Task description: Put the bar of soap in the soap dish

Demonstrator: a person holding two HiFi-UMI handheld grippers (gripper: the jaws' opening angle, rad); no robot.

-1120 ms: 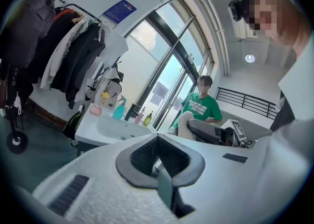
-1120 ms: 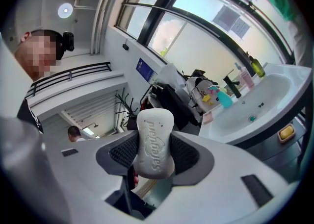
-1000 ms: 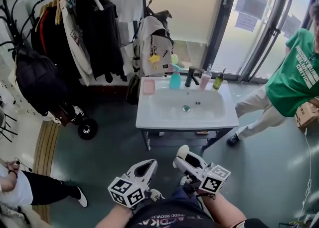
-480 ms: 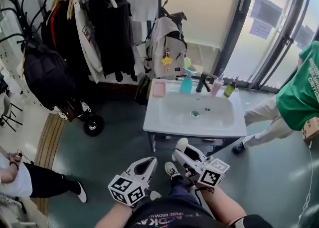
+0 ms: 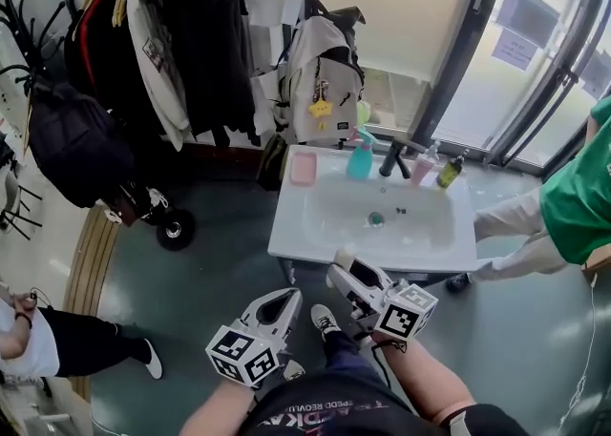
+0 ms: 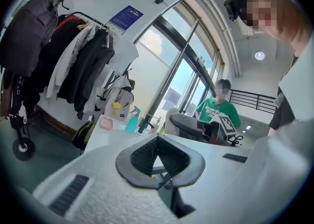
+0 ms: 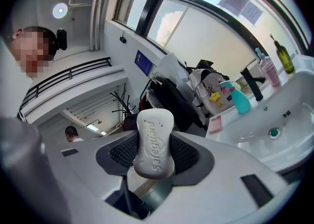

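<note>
Nearer now, the white sink (image 5: 325, 234); the right gripper (image 7: 154, 158) pinches the white oval soap bar (image 7: 154, 137) by its 2 sides — likely hard, slippery. The pink soap dish (image 5: 303, 168) lies at 11 o'clock. Jaws of the left gripper (image 6: 158, 139) press together, empty.

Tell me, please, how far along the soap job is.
Done: the bar of soap is picked up, clamped in the right gripper. In hand: it is held near the sink's front edge. Left: reach the pink soap dish at the sink's back left corner and release it there.
</note>
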